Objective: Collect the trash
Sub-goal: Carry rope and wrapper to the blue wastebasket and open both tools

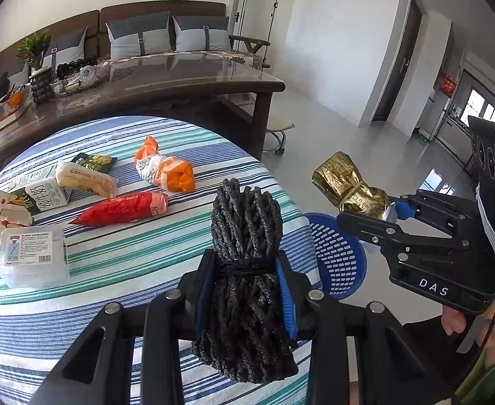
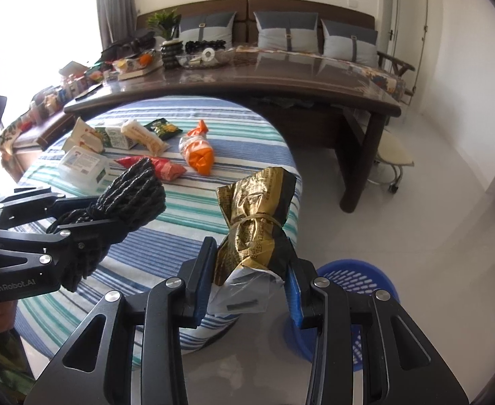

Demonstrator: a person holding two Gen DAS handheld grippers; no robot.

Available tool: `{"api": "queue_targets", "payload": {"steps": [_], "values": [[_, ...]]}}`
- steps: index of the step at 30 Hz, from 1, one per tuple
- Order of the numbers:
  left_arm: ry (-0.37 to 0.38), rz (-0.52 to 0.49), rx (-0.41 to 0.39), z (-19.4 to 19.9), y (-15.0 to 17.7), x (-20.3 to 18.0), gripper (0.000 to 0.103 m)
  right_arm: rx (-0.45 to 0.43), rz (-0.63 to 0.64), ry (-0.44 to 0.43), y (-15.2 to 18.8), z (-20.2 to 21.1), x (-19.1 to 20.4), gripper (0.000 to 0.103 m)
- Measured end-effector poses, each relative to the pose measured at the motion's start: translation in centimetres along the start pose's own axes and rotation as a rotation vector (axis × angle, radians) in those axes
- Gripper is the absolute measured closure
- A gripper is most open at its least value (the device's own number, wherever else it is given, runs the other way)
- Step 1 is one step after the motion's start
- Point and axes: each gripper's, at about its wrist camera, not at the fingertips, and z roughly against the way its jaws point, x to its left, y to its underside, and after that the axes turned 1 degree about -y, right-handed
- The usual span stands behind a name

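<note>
Left hand-held gripper (image 1: 244, 290), marked "GenRobot.AI", is clamped on a black rope bundle (image 1: 245, 236) over the striped desk (image 1: 129, 270). Right hand-held gripper (image 2: 247, 290), marked "DAS", squeezes a gold wrapper (image 2: 257, 222) near the blue basket (image 2: 365, 280).

Left wrist view: fisheye, mounted behind left tool (image 1: 245, 276), looking forward and down along its fingers; own fingers fill lower centre, very near. Striped tabletop (image 1: 119, 260) occupies left half; right tool (image 1: 387, 207) enters from right edge.

Right wrist view: same mounting behind right tool (image 2: 249, 278), pitched down; left tool (image 2: 89, 214) enters from left edge.

Shared field: striped tabletop, dark long table (image 1: 186, 82) and sofa (image 2: 281, 10) across upper frame, blue basket (image 2: 358, 280) on floor at lower right.
</note>
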Motion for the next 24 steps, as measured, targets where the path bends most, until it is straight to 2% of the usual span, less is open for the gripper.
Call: {"api": "queue_targets", "payload": {"steps": [7, 11, 17, 24], "values": [[0.068, -0.068, 0.035, -3.1, -2.5, -5.0, 0.068, 0.020, -0.141, 0.078, -0.4, 0.8, -7.7, 0.065], [0.127, -0.098, 0.070, -6.3, -4.2, -8.8, 0.068, 0.079, -0.198, 0.105, -0.3, -0.1, -12.9, 0.065], [0.186, -0.128, 0.123, -12.7, -5.5, -13.5, 0.065, 0.198, -0.291, 0.124, 3.5, -3.9, -18.8, 0.065], [0.213, -0.095, 0.213, -20.3, -5.8, -15.7, 0.065, 0.276, -0.341, 0.148, 6.4, -6.7, -22.8, 0.065]]}}
